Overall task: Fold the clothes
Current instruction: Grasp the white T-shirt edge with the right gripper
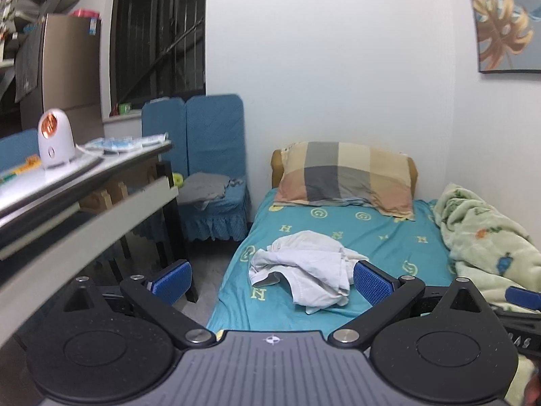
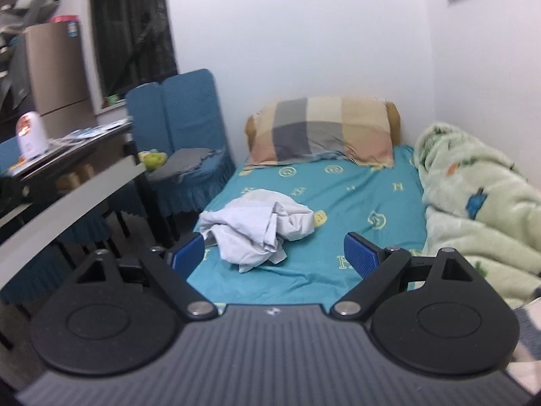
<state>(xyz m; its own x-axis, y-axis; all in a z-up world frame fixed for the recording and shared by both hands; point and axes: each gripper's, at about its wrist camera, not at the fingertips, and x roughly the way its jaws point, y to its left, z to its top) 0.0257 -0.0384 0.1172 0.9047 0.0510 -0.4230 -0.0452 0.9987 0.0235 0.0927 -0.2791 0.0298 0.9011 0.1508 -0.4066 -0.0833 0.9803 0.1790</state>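
Note:
A crumpled white garment [image 1: 304, 264] [image 2: 257, 226] lies in a heap on the teal bed sheet [image 1: 382, 237] [image 2: 355, 203], near the bed's left edge. My left gripper [image 1: 270, 280] hangs open above the foot of the bed, short of the garment, its blue pads [image 1: 172, 279] wide apart and nothing between them. My right gripper [image 2: 275, 253] is also open and holds nothing, just short of the heap. The right gripper's blue tip [image 1: 522, 297] shows at the right edge of the left wrist view.
A plaid pillow [image 1: 345, 177] [image 2: 321, 132] lies at the head of the bed by the white wall. A light green blanket [image 1: 490, 237] [image 2: 473, 203] is bunched along the right side. A desk [image 1: 84, 182] and a blue-covered chair [image 1: 209, 176] [image 2: 189, 155] stand left of the bed.

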